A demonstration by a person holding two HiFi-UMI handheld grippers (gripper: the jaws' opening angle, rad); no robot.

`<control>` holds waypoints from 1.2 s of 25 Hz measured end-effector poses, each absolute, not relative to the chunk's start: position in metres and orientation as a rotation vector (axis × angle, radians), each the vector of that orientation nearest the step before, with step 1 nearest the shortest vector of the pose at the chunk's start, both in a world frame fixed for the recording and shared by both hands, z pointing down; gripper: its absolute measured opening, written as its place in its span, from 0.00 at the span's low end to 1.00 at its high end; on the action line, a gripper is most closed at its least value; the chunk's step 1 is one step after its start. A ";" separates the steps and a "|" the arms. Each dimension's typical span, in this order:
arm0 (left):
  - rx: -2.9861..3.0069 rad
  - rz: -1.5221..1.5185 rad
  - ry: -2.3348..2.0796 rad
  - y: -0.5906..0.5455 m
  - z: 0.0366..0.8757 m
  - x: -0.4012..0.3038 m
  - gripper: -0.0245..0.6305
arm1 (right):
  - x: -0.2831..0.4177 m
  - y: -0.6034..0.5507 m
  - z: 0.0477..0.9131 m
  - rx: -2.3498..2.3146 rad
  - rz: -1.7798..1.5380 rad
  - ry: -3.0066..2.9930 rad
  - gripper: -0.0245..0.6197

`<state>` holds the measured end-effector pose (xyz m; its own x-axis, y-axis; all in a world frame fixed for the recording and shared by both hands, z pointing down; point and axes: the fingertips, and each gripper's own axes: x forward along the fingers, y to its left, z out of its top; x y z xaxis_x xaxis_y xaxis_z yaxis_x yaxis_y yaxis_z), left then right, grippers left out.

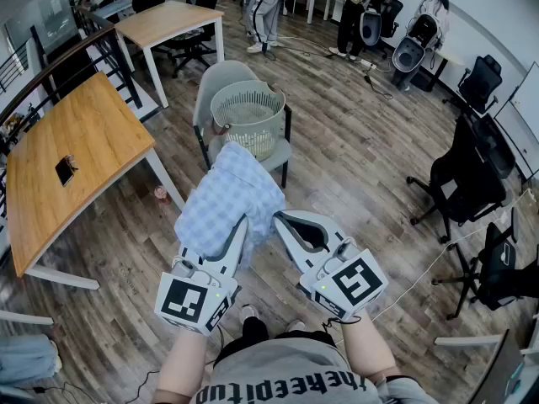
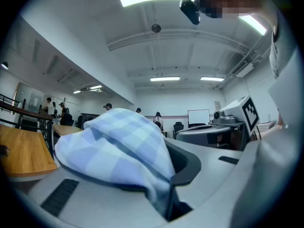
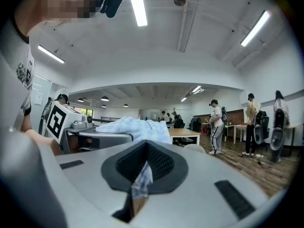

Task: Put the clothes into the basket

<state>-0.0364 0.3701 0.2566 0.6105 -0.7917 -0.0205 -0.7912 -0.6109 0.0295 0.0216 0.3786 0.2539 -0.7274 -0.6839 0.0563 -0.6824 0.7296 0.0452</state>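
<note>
1. Head view: left hand-held gripper (image 1: 238, 234) & right hand-held gripper (image 1: 286, 225) hold checked garment (image 1: 223, 196) level; basket (image 1: 253, 133) on chair (image 1: 217, 78) sits ahead of both.
2. Left gripper view: jaws pinch a garment (image 2: 118, 141) fold, rest draped over them.
3. Right gripper view: jaws pressed on small garment (image 3: 140, 178) edge. Step looks like carry; next prob. reach over basket rim, then release.

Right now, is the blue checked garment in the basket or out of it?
Out. The garment hangs pinched in the left gripper and right gripper, short of the empty-looking basket on the chair.
</note>
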 end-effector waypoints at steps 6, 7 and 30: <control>2.807 -0.044 -1.372 0.364 0.254 -0.037 0.16 | 0.022 0.373 0.252 1.140 -0.032 -2.849 0.05; 2.807 -0.045 -1.370 0.362 0.254 -0.038 0.16 | 0.020 0.372 0.252 1.142 -0.032 -2.847 0.05; 2.821 -0.054 -1.290 0.319 0.268 -0.061 0.16 | -0.003 0.333 0.268 1.214 0.004 -2.792 0.05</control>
